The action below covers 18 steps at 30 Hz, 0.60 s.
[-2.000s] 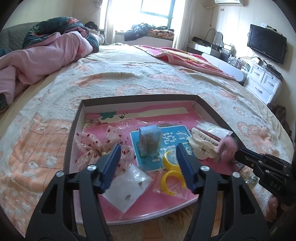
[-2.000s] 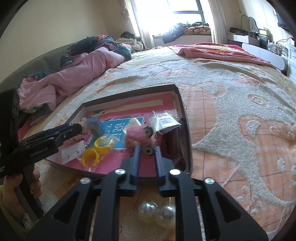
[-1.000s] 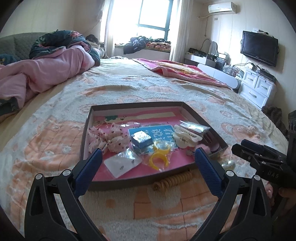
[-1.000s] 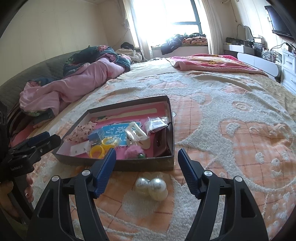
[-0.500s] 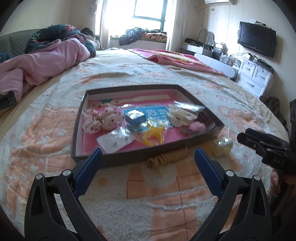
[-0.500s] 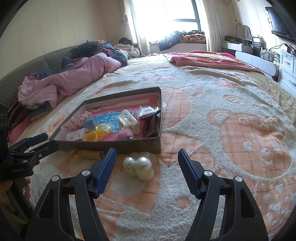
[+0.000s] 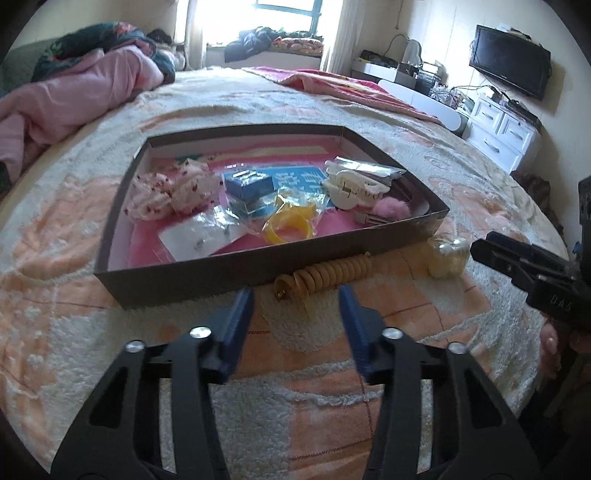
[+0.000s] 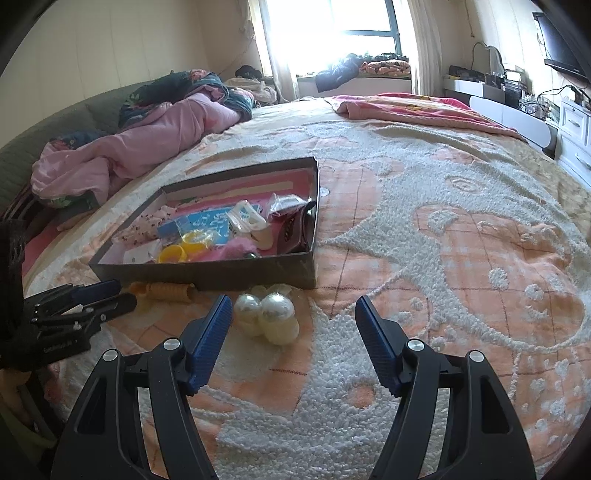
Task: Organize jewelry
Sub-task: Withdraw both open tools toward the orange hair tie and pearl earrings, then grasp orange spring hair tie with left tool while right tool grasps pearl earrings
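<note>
Since a second ago the left gripper [image 7: 295, 291] has been dropping toward the bed and its jaws, then spread wide, are closing; nothing is sitting between them yet – only the fuzzy blanket [image 7: 295, 332] is showing in the gap. Just ahead of its blue fingertips [image 7: 242, 302] the coiled tan hair tie [image 7: 325, 277] is lying on the blanket, touching or nearly touching the near wall of the shallow dark box [image 7: 221, 269].

Beside the coil, toward the right end of the same wall, the pair of pearly balls [image 7: 448, 254] is resting on the blanket. In the right wrist view those balls [image 8: 267, 314] are lying just beyond the left finger of the right gripper [image 8: 293, 306], whose jaws are standing apart and holding nothing.

Inside the box, on its pink floor, the sorted pieces are lying together: a frilly pink scrunchie [image 7: 170, 190] at the left, a small blue case [image 7: 249, 182] in the middle, clear packets [image 7: 199, 236] in front of it, yellow rings in plastic [image 7: 291, 221], a white claw clip [image 7: 351, 188] and a pink pompom clip [image 7: 391, 210] at the right.

Farther out, a pink quilt [image 7: 74, 88] is lying bunched at the far left of the bed, a bright window [image 7: 284, 5] is glowing beyond it, and a dark television [image 7: 509, 70] is hanging above white drawers [image 7: 502, 133] at the right.
</note>
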{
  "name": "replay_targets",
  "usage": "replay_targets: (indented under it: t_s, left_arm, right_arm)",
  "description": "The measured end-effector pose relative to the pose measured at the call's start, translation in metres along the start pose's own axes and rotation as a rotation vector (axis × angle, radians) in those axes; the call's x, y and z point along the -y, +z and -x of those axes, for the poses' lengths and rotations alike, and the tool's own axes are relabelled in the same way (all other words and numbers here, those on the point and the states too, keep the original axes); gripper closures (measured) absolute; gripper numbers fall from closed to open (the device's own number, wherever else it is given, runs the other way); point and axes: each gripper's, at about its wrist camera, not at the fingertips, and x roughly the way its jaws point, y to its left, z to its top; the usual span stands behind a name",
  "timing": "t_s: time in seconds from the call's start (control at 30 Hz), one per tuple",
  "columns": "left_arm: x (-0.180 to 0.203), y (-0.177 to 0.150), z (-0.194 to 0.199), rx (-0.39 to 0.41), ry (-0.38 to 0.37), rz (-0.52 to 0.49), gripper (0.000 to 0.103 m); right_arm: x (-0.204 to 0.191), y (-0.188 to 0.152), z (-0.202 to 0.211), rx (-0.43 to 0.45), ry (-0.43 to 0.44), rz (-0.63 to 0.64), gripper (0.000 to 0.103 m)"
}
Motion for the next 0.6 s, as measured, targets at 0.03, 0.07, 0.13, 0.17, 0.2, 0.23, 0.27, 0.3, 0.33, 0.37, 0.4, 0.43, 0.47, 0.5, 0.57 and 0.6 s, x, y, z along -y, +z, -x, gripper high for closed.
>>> replay_targets:
  t_s: [0.03,0.07,0.13,0.17,0.2,0.23,0.27,0.3,0.33,0.37,0.4,0.43,0.47,0.5,0.57,0.6]
  left_arm:
    - [-0.001,0.000,-0.001,-0.003,-0.006,0.008,0.075]
    - [-0.002,0.001,-0.003,-0.007,-0.012,0.015,0.077]
    - [-0.004,0.001,-0.006,-0.015,-0.025,0.030,0.081]
    - [-0.004,0.001,-0.008,-0.019,-0.031,0.035,0.082]
    - [-0.004,0.001,-0.009,-0.022,-0.036,0.039,0.083]
    - [-0.003,0.001,-0.010,-0.026,-0.040,0.040,0.083]
    - [-0.003,0.001,-0.012,-0.030,-0.042,0.040,0.083]
    - [-0.002,0.001,-0.012,-0.032,-0.042,0.041,0.083]
    - [-0.002,0.001,-0.014,-0.035,-0.039,0.043,0.084]
    - [-0.002,0.001,-0.014,-0.037,-0.037,0.044,0.086]
    - [-0.003,0.002,-0.015,-0.038,-0.036,0.046,0.089]
    - [-0.003,0.002,-0.016,-0.039,-0.038,0.051,0.090]
    - [-0.004,0.003,-0.016,-0.040,-0.040,0.054,0.090]
    - [-0.004,0.003,-0.016,-0.041,-0.040,0.056,0.091]
    - [-0.004,0.003,-0.016,-0.042,-0.045,0.054,0.095]
    - [-0.003,0.003,-0.016,-0.041,-0.042,0.051,0.095]
  right_arm:
    - [0.000,0.000,-0.002,-0.003,0.000,0.002,0.036]
    - [-0.001,-0.001,-0.003,-0.006,0.000,0.006,0.036]
    - [-0.003,-0.002,-0.008,-0.016,-0.002,0.016,0.036]
    - [-0.003,-0.002,-0.010,-0.020,-0.001,0.017,0.036]
    - [-0.004,-0.002,-0.012,-0.026,0.004,0.016,0.036]
    - [-0.004,-0.003,-0.014,-0.029,0.005,0.016,0.036]
    - [-0.005,-0.002,-0.016,-0.033,0.006,0.017,0.036]
    - [-0.006,-0.002,-0.018,-0.036,0.009,0.017,0.036]
    - [-0.007,-0.002,-0.020,-0.039,0.012,0.016,0.036]
    - [-0.008,-0.002,-0.023,-0.044,0.015,0.015,0.036]
    - [-0.008,-0.002,-0.025,-0.047,0.016,0.013,0.036]
    - [-0.009,-0.002,-0.027,-0.054,0.020,0.011,0.036]
    - [-0.009,-0.002,-0.030,-0.060,0.022,0.009,0.037]
    - [-0.009,-0.001,-0.032,-0.066,0.023,0.005,0.038]
    - [-0.009,-0.001,-0.037,-0.084,0.033,-0.001,0.051]
    - [-0.010,-0.001,-0.038,-0.090,0.041,-0.002,0.053]
